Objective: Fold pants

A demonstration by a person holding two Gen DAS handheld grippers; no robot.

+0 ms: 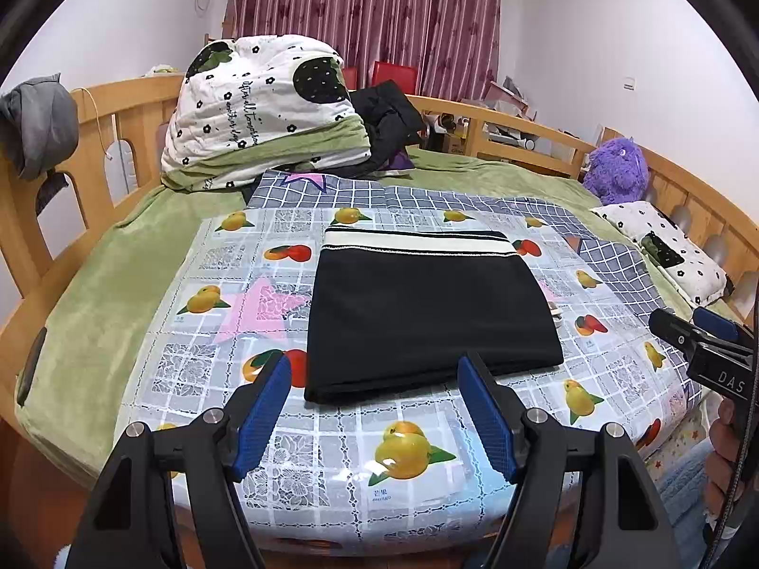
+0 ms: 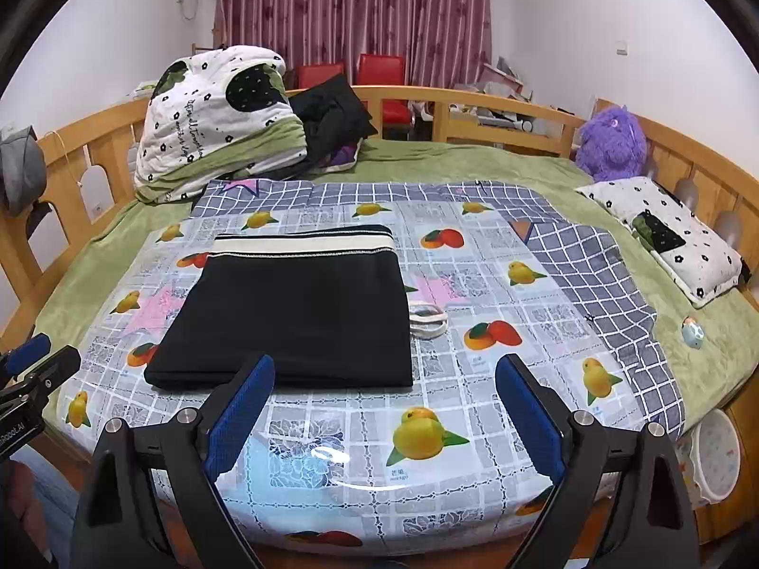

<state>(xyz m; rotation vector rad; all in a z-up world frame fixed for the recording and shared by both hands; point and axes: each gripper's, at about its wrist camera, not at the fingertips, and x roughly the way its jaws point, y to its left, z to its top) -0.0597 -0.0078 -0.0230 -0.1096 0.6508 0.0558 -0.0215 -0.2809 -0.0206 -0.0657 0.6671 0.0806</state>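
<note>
The black pants (image 1: pixel 427 313) lie folded in a flat rectangle on the fruit-print plastic sheet (image 1: pixel 408 455), their cream and black striped waistband at the far edge. They also show in the right wrist view (image 2: pixel 299 317). My left gripper (image 1: pixel 374 370) is open and empty, held just short of the pants' near edge. My right gripper (image 2: pixel 384 370) is open and empty, near the pants' near right corner. Each gripper shows at the edge of the other's view: the right one (image 1: pixel 702 336), the left one (image 2: pixel 38 370).
The plastic sheet (image 2: pixel 427 441) covers a checked blanket (image 2: pixel 593 256) on a green bed with wooden rails (image 2: pixel 498 104). A small white pouch (image 2: pixel 427 317) lies right of the pants. A folded quilt (image 1: pixel 256 104), dark clothes (image 1: pixel 384 118), a purple plush (image 1: pixel 616 170) and a pillow (image 2: pixel 664 232) sit further back.
</note>
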